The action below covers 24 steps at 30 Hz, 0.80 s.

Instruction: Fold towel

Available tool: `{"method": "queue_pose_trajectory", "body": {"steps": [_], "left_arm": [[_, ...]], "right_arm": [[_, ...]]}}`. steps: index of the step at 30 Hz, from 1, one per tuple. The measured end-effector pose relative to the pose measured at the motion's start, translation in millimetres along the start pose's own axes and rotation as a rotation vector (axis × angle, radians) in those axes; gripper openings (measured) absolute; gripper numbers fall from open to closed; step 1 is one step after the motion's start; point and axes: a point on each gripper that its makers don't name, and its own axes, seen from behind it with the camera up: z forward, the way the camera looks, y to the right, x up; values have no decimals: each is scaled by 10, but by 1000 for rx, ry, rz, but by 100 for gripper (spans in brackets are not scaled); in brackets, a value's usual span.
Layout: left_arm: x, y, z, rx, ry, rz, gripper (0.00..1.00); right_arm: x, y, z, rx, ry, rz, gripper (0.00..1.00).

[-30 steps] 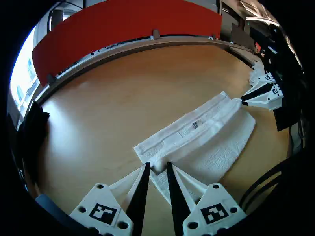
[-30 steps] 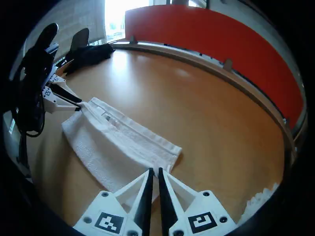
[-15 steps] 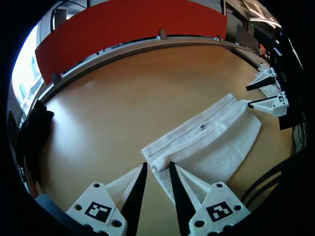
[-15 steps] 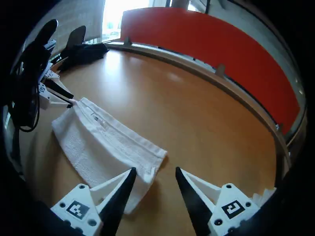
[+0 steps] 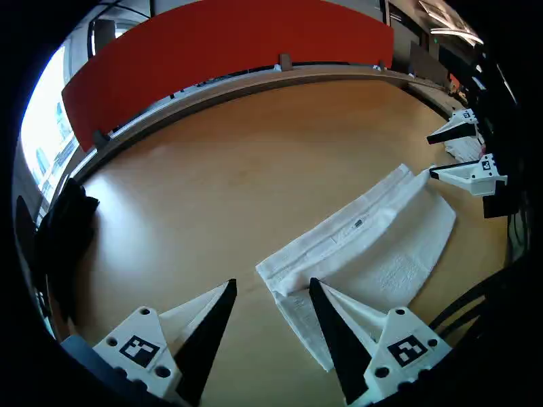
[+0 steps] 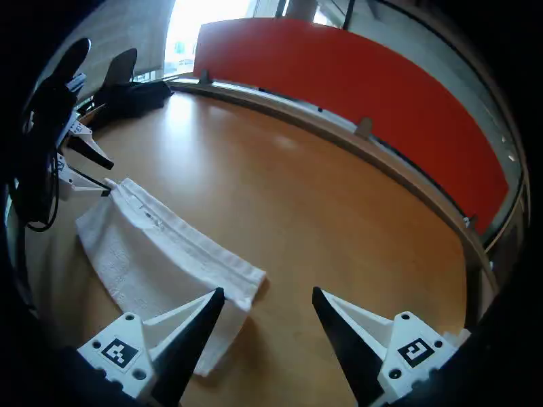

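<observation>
A white towel (image 5: 370,241) lies folded in a long band on the wooden table (image 5: 224,169). Its near corner sits just ahead of my left gripper (image 5: 271,281), whose fingers stand wide apart and hold nothing. At the towel's far end, my right gripper (image 5: 456,154) is open too. In the right gripper view the towel (image 6: 153,247) runs from lower centre to the left. My right gripper (image 6: 267,292) is open at its near corner, its left finger over the towel's edge. Beyond the other end is my left gripper (image 6: 85,166), open.
A red partition (image 5: 224,47) runs along the table's far edge (image 6: 353,132). A dark bundle and chair backs (image 6: 132,95) sit at one end of the table. Some white cloth (image 5: 468,146) lies behind the right gripper. Bare wood spreads beyond the towel.
Both grippers were shut on the towel's corners a second ago. They have opened, let go and drawn back a little. The towel now rests flat.
</observation>
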Motion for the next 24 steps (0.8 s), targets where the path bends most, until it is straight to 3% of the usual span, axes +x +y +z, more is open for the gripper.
{"method": "queue_pose_trajectory", "body": {"steps": [3, 14, 24], "left_arm": [[16, -37, -5, 10, 4, -6, 93], [47, -81, -48, 20, 16, -23, 93], [-23, -40, -118, 9, 14, -37, 93]], "right_arm": [[21, 29, 3, -9, 4, -1, 100], [61, 56, -30, -19, 14, -5, 100], [-31, -35, -96, 5, 10, -10, 100]]}}
